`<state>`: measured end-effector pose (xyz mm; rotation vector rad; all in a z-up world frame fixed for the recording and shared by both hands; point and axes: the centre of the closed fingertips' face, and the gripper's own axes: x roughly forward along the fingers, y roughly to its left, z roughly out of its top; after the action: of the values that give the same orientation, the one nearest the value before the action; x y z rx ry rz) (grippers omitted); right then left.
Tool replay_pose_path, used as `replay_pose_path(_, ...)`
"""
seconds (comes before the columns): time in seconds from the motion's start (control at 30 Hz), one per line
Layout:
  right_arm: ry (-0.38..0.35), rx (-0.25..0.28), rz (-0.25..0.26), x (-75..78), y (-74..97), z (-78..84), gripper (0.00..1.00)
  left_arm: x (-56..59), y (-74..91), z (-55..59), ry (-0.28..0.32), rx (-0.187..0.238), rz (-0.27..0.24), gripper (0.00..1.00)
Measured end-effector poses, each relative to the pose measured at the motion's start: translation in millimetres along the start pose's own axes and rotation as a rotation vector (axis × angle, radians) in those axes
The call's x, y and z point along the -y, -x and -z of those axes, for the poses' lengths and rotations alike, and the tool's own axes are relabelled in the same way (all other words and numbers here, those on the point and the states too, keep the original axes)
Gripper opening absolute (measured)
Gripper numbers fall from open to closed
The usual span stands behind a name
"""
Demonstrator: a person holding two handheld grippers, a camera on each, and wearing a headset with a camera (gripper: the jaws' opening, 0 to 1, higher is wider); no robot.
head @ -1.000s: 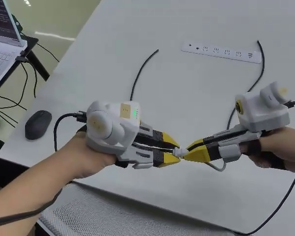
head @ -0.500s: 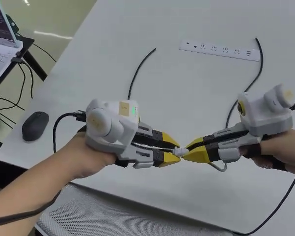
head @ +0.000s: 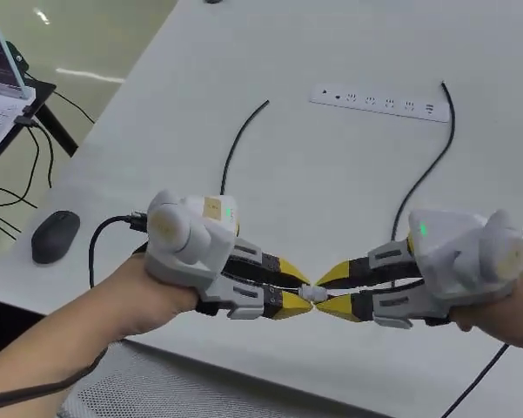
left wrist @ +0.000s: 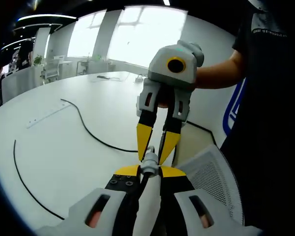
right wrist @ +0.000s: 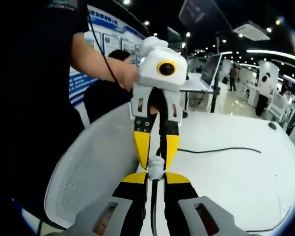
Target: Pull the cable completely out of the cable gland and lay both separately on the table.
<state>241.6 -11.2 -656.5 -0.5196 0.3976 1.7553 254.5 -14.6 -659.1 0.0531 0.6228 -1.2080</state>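
Since the earlier frame, the right gripper (head: 324,293) has rolled over, so its body now lies flatter and lower. Its tips remain at the same meeting point with the left gripper (head: 301,293).

Head view: we record the two grippers nose to nose over the near edge of the white table (head: 331,174). The small white cable gland (head: 311,293) sits between their yellow tips, held off the surface. Both pairs of jaws taper to a narrow gap at the gland. On the table beyond lie a power strip (head: 378,102) and two loose black leads (head: 239,144), well apart from the grippers. A mouse (head: 55,235) lies at the left edge.

Left gripper view: we find the left gripper's own jaws drawn in narrow, gripping the gland (left wrist: 148,167) on both sides. The right gripper's fingers (left wrist: 144,140) come down from above onto the gland's far end. The dark cable (left wrist: 162,142) runs back between them.

Right gripper view: we note the right gripper's own jaws closed narrow about the near end of the gland (right wrist: 156,168). The cable (right wrist: 152,201) trails back between them. The left gripper's fingers (right wrist: 141,142) pinch the gland's far end. A mesh chair (right wrist: 88,167) lies below.
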Motion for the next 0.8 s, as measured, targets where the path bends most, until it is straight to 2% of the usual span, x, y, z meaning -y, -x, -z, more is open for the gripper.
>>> replay_pose_path(0.17, 0.13, -0.031, 0.068, -3.9, 0.7, 0.1, 0.07, 3.1, 0.4, 1.4, 0.02, 0.003, 0.005, 0.14)
replay_pose_path(0.27, 0.154, -0.039, 0.113, -4.8, 0.3, -1.0, 0.07, 2.5, 2.4, 1.4, 0.058, 0.019, 0.009, 0.14)
replay_pose_path(0.47, 0.301, -0.122, 0.209, -7.0, -7.3, -0.3, 0.07, 8.6, 0.9, 4.9, 0.062, 0.018, 0.024, 0.14)
replay_pose_path(0.57, 0.313, -0.142, 0.233, -9.9, -12.2, -3.1, 0.07, 10.5, 4.5, 7.7, 0.066, 0.022, 0.039, 0.14)
replay_pose_path(0.8, 0.226, -0.154, 0.275, -9.8, -22.9, -12.0, 0.08, 12.4, 18.0, 12.8, 0.051, 0.023, 0.094, 0.14)
